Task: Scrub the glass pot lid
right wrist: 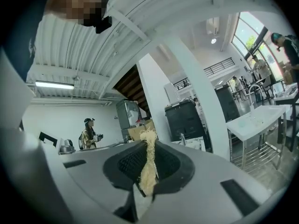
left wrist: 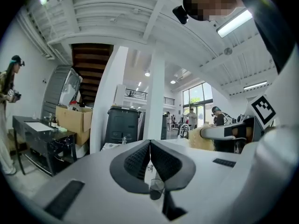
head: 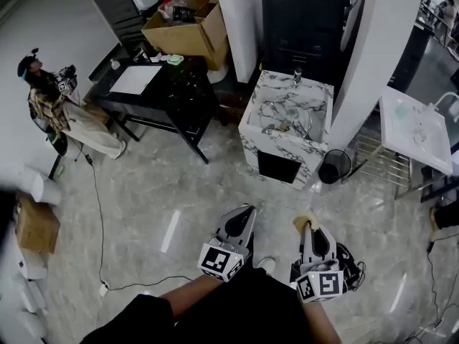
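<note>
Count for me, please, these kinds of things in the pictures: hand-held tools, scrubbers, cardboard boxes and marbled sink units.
tools: 2, the left tool and the right tool
scrubber: 1, clamped in the right tool
cardboard boxes: 2, one by the black table, one at the left edge
marbled sink unit: 1
Total: 6

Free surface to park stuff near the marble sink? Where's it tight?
Free: white sheet at the black table's left end; white table right of the white pillar, mostly bare. Crowded: marble-patterned sink unit's basin, and the black table's end by the cardboard box.
</note>
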The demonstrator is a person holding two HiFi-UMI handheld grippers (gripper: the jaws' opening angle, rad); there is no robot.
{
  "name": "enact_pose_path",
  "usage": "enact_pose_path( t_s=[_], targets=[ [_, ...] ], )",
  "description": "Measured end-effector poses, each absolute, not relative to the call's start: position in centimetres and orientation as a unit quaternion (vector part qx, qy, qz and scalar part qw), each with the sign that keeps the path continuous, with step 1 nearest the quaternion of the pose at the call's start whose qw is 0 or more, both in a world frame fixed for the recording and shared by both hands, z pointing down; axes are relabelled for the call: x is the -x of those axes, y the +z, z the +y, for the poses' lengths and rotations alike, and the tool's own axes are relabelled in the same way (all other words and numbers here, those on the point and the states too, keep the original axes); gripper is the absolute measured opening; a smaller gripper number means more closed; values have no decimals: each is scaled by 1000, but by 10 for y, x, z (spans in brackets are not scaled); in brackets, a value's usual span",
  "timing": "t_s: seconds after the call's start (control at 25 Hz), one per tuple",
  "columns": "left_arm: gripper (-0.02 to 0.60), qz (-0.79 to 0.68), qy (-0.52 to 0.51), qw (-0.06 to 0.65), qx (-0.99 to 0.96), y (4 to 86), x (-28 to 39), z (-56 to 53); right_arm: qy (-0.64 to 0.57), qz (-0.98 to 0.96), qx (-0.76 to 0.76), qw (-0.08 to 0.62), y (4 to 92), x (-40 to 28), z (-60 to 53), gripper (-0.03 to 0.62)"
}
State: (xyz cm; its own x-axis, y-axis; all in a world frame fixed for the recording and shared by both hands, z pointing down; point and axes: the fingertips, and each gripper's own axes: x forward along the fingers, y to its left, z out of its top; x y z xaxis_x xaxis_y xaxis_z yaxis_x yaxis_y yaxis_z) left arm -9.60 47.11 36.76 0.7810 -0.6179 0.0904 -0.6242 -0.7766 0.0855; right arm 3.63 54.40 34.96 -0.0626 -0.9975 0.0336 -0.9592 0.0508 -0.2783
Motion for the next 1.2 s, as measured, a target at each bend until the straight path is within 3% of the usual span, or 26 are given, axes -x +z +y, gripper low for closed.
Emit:
enact_pose_path(
  t_s=[0.68, 0.92, 1.2],
  targets=[
    [15, -327, 17, 129, -936, 395, 72, 304, -147, 704, 694, 39, 370, -71, 405, 58],
    [15, -299, 15, 112, -948, 379, 66, 217, -147, 682, 716, 26, 361, -89, 309, 57],
    [15, -266, 14, 119, -957, 374, 66, 138, -148, 680, 715, 62, 350, -78, 221, 58]
  ],
)
